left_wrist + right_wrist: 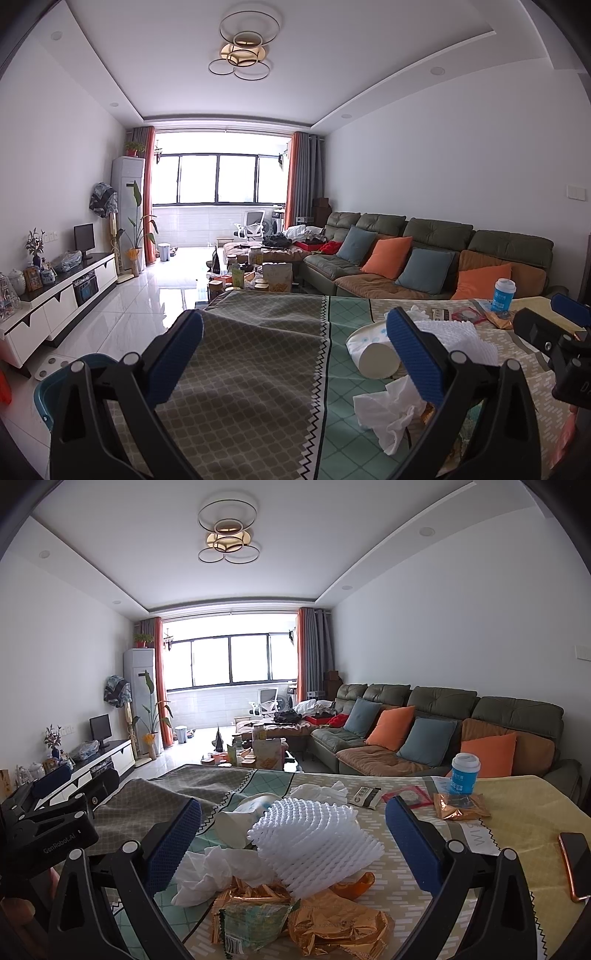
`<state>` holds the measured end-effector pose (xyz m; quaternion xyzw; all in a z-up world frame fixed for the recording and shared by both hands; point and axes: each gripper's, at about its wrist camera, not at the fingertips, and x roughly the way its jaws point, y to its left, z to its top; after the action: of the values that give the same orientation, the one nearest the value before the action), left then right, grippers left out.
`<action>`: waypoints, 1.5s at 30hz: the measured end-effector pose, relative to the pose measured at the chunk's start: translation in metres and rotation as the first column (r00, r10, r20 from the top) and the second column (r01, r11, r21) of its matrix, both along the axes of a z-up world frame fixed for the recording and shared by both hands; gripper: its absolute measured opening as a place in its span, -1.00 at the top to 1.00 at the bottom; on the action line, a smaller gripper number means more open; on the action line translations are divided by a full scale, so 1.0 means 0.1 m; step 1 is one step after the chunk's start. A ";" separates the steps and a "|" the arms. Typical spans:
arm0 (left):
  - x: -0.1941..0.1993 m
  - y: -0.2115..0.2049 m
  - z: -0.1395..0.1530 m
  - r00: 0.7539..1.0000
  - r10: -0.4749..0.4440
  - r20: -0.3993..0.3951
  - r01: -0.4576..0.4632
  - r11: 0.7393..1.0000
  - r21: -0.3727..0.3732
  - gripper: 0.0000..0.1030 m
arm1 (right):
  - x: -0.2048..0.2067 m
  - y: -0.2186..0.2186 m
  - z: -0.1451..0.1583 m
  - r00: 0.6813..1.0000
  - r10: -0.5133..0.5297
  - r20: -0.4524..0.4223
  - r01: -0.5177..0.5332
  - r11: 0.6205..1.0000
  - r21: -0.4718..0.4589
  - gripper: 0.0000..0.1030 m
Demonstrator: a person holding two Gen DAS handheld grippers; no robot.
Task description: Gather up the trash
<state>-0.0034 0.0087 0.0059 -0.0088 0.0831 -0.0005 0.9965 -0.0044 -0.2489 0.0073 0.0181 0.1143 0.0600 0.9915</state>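
both claws are spread wide, gripping nothing: the left claw [295, 363] over the tabletop [251, 369], the right claw [293, 843] above the trash: white foam netting [317, 842], crumpled tissue [218, 875], gold wrappers [332, 919] near the tabletop's near edge.

You get daylight flooding from the far window [218, 177], blown out white, glaring off the floor tiles [147, 295]; the ceiling lamp [227, 541] glows faintly, the foreground sits dimmer, and fisheye bending darkens your corners
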 end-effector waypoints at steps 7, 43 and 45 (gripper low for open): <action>0.00 -0.01 -0.01 1.000 0.000 -0.001 0.000 1.000 -0.002 -0.93 | 0.00 -0.01 -0.01 1.000 0.001 0.000 -0.001 1.000 0.001 -0.93; 0.37 -0.21 -0.47 0.932 -0.251 -0.260 0.257 0.966 -0.012 -0.93 | 0.38 -0.24 -0.22 0.982 0.061 -0.179 -0.042 0.993 0.108 -0.88; 0.47 -0.24 -0.56 0.904 -0.288 -0.315 0.292 0.956 -0.037 -0.92 | 0.47 -0.26 -0.23 0.975 0.086 -0.207 -0.061 0.990 0.124 -0.81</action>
<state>0.0436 -0.0152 -0.0498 0.0094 0.2425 -0.1466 0.9590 0.0424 -0.2750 -0.0159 0.0782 0.2162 0.1010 0.9679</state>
